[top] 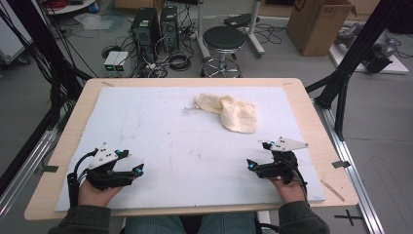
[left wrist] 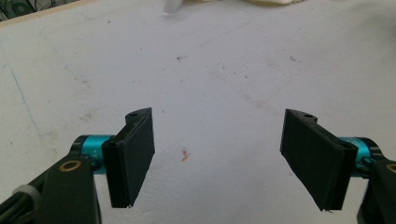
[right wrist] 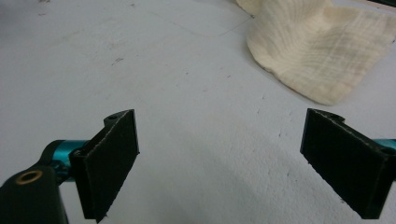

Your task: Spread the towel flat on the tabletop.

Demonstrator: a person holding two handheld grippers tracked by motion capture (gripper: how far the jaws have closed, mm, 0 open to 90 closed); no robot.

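Observation:
A crumpled cream cloth lies on the white board toward the far middle. In the right gripper view the cloth sits ahead at the upper right, apart from the jaws. My left gripper rests low at the near left of the board, held in a hand, jaws wide apart with nothing between them. At the near right, my right gripper stands open too, empty, with bare board between its jaws. A strip of the cloth shows at the top edge of the left gripper view.
The board lies on a wooden table. Beyond the table stand a black stool, computer towers with cables, and a cardboard box. Black frame legs rise at the right.

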